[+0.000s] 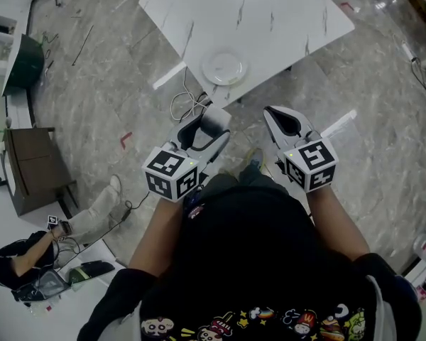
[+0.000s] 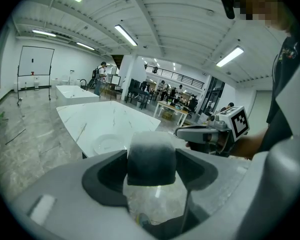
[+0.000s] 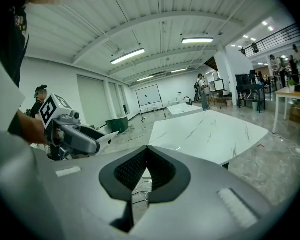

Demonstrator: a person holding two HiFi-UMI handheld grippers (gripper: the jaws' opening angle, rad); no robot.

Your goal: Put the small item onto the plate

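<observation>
– Holding the small item [image 1: 214, 119] clamped in your left tongs [image 2: 151, 165], you're short of the bench [image 1: 270, 13]; plate [image 1: 225, 68] sits at its near edge, bare.
– Right tongs [image 3: 144, 173]?
– Pinched together on nothing. Spare, I'd say: one grip suffices for this carry.

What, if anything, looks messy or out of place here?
Nothing is spilled or broken. Only a loose white cable lies coiled on the floor beside the table, by its near corner. The plate sits flat, close to the table's near edge.
</observation>
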